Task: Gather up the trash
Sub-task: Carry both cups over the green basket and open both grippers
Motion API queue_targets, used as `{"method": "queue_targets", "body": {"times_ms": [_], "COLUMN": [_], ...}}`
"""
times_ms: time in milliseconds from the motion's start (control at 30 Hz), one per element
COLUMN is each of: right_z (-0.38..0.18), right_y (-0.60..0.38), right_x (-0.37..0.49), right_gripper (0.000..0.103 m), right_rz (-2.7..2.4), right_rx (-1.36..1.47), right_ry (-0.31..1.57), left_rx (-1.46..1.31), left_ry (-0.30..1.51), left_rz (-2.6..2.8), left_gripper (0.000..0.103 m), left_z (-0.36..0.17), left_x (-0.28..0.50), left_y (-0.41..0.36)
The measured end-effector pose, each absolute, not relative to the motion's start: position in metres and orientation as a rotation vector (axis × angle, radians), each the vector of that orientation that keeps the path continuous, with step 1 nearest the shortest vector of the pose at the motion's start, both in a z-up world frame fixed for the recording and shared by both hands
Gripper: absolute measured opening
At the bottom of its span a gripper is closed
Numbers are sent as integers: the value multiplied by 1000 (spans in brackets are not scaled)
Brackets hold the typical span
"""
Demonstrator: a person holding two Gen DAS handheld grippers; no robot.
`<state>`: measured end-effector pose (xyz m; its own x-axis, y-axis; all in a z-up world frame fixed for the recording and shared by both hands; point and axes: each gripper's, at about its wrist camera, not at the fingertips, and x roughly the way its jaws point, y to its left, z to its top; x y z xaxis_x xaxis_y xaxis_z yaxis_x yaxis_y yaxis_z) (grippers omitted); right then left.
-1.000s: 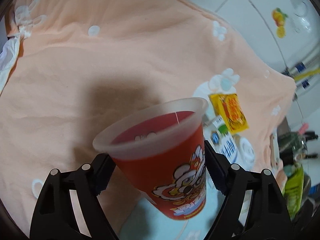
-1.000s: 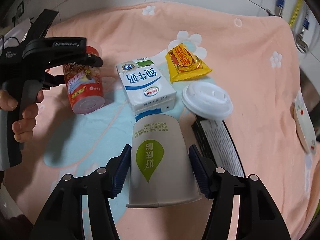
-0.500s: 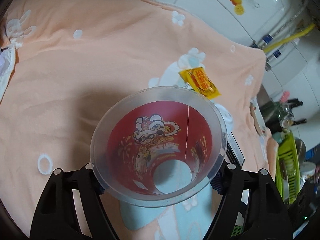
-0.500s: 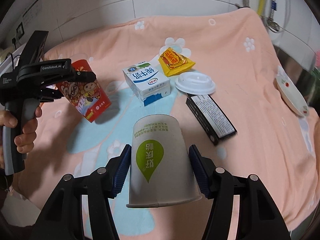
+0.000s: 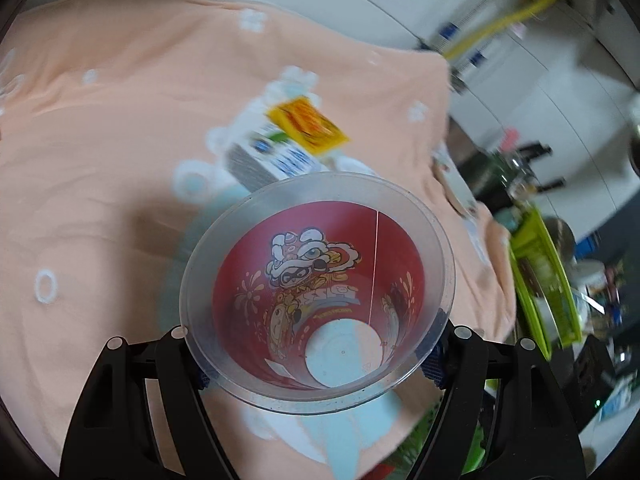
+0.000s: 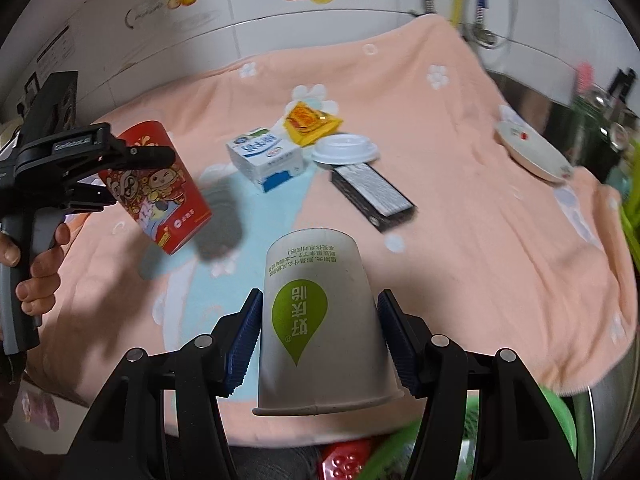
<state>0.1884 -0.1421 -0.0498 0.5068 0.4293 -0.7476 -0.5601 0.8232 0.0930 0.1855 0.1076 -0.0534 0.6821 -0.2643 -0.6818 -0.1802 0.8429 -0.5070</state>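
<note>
While both cups hang clear above the counter [image 6: 460, 152], the left tool [image 5: 316, 354] clamps the red plastic cup [image 5: 316, 288] and the right tool [image 6: 318, 344] the inverted paper cup [image 6: 316, 320]; next, I judge, comes a carry past the near edge to the green bin [image 6: 556, 420] below, with open room.

Two wrist fisheyes angled down, close over the peach cloth [image 6: 460, 168], both covering the milk carton [image 5: 276, 156].

Peach blanket [image 6: 460, 168], white dish [image 6: 532, 152]
</note>
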Motion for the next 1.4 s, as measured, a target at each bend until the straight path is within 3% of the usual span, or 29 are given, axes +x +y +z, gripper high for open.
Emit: {"method": "queue_targets", "body": {"times_ms": [633,1000,1400], "right_z": [-81,-98,-95], "right_y": [-326,-368,-390], "right_x": [122,104,88], "right_gripper": [57,58,67], "right_rz": [212,130,106], "right_rx": [-14,42,89], "right_ry": [899,910,874], "left_rx": [-385,-266,-153], "left_ry": [965,1051,1097], "left_rz": [-403,-490,-518], "left_gripper": [74,74,75], "left_z": [-67,-86,-104], "left_x": [174,176,178], "left_y": [-69,-148,-199]}}
